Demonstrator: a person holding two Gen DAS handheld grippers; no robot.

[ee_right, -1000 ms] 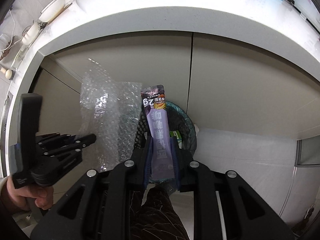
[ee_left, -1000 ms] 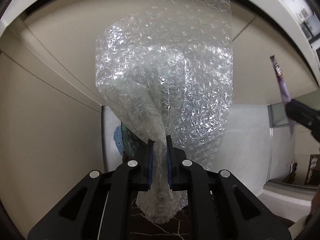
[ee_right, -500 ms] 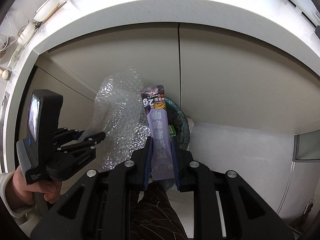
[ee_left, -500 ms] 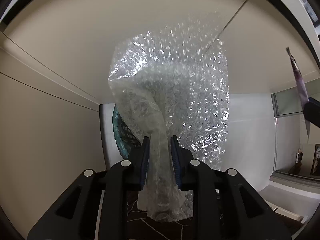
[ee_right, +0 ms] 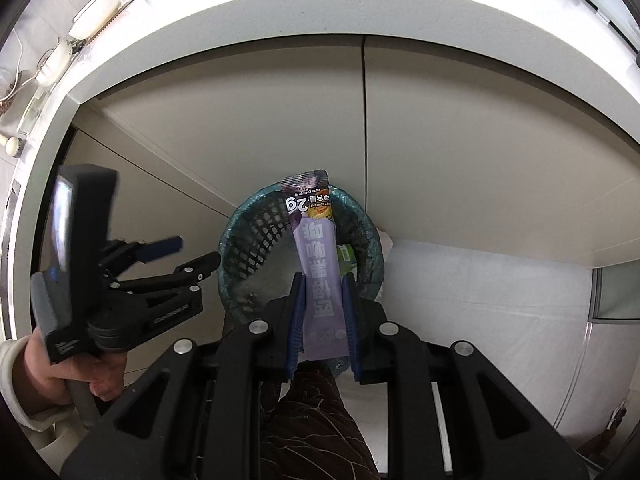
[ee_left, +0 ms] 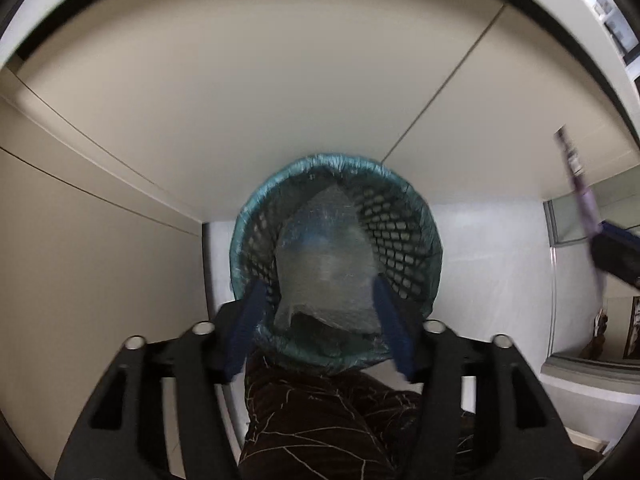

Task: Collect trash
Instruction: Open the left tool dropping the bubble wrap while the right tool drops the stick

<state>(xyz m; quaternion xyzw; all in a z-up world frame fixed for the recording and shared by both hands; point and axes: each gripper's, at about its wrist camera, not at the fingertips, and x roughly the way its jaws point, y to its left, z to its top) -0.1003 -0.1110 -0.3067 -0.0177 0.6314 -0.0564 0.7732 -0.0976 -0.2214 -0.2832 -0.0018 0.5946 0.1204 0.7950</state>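
A black mesh wastebasket (ee_left: pixel 400 216) lined with a teal bag stands on the white floor against beige cabinets. The sheet of bubble wrap (ee_left: pixel 328 264) lies inside it. My left gripper (ee_left: pixel 320 292) is open and empty just above the basket's rim. My right gripper (ee_right: pixel 322 280) is shut on a purple snack wrapper (ee_right: pixel 316 264) and holds it upright over the same basket (ee_right: pixel 248 240). The left gripper (ee_right: pixel 176 254) shows at the left of the right wrist view. The wrapper (ee_left: pixel 576 176) shows at the right edge of the left wrist view.
Beige cabinet doors (ee_right: pixel 460 152) under a white countertop (ee_right: pixel 280 12) stand right behind the basket. A green packet (ee_right: pixel 346 254) lies in the basket. My leg in dark patterned trousers (ee_left: pixel 328 424) is below both grippers.
My left gripper opened and let go of the bubble wrap, which dropped into the basket. Both grippers moved closer to the basket. The right gripper still holds the wrapper.
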